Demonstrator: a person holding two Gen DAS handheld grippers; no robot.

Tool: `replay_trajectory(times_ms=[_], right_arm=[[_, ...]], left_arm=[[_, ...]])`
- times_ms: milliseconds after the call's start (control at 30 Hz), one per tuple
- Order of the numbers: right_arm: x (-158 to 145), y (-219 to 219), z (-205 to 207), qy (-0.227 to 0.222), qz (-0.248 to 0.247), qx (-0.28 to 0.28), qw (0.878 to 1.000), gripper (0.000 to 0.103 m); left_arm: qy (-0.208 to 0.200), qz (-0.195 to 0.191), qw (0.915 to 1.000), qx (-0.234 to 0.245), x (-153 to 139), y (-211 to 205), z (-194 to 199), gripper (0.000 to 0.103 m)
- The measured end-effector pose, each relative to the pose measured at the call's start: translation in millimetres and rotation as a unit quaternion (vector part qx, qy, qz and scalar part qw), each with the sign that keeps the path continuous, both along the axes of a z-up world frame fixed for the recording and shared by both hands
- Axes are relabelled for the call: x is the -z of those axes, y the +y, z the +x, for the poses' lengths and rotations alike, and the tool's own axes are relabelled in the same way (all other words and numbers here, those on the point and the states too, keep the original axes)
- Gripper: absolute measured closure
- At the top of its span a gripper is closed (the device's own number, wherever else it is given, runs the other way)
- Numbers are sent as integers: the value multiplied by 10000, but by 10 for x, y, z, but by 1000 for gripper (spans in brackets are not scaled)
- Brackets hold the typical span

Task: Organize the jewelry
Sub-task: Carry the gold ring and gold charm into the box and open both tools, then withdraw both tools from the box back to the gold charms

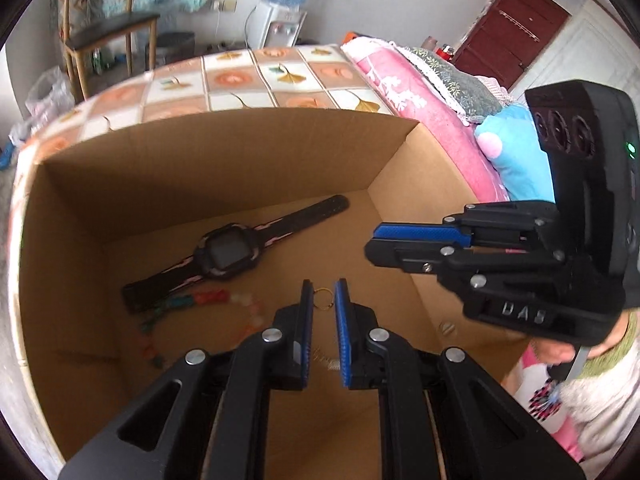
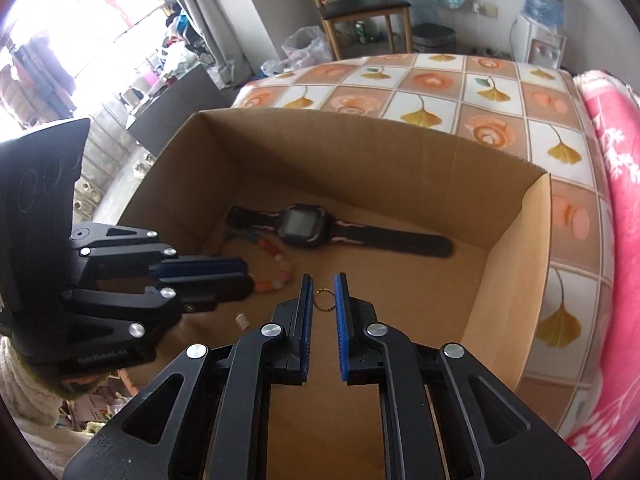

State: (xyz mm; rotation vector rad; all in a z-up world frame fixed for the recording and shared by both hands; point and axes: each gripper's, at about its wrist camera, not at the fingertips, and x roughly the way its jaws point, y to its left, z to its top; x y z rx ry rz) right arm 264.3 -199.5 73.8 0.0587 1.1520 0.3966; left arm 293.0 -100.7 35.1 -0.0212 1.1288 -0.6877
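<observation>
An open cardboard box (image 1: 224, 152) (image 2: 516, 240) holds a black and pink watch (image 1: 228, 254) (image 2: 304, 226), a coloured bead bracelet (image 1: 208, 298) (image 2: 276, 258), a small gold ring (image 1: 323, 299) (image 2: 324, 300) and a thin silvery piece (image 2: 241, 321). My left gripper (image 1: 323, 300) is open above the box floor, with the ring seen between its fingertips. My right gripper (image 2: 323, 298) is open too, also with the ring in its gap. In each view the other gripper (image 1: 420, 244) (image 2: 208, 276) shows side-on over the box.
The box sits on a table with a ginkgo-leaf checked cloth (image 2: 480, 92). Pink bedding (image 1: 400, 92) lies to the right. A wooden chair (image 2: 364, 4), a water dispenser (image 1: 280, 20) and a brown door (image 1: 512, 28) stand further off.
</observation>
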Motion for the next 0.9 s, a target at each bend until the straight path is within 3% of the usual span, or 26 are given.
replay_trajectory(times_ms=[100, 233, 333, 533, 733, 900], right_arm=[[-4, -82, 41, 39, 217, 58, 9997, 91], [-72, -169, 11, -170, 193, 145, 9996, 82], [-106, -235, -31, -295, 227, 224, 9991, 82], [-220, -322, -75, -505, 256, 343, 9978, 75], [-469, -409, -184, -888, 375, 455, 9943, 63], [-878, -417, -489, -1470, 491, 495, 9867, 47]], left_arm=[[251, -44, 9996, -125, 65, -71, 110, 92], [376, -5, 9989, -276, 104, -116, 208, 92], [417, 18, 9986, -325, 101, -112, 222, 82], [419, -59, 9983, -403, 107, -76, 243, 75], [47, -174, 9988, -459, -62, -15, 144, 68], [-429, -250, 9975, -508, -368, 159, -106, 49]])
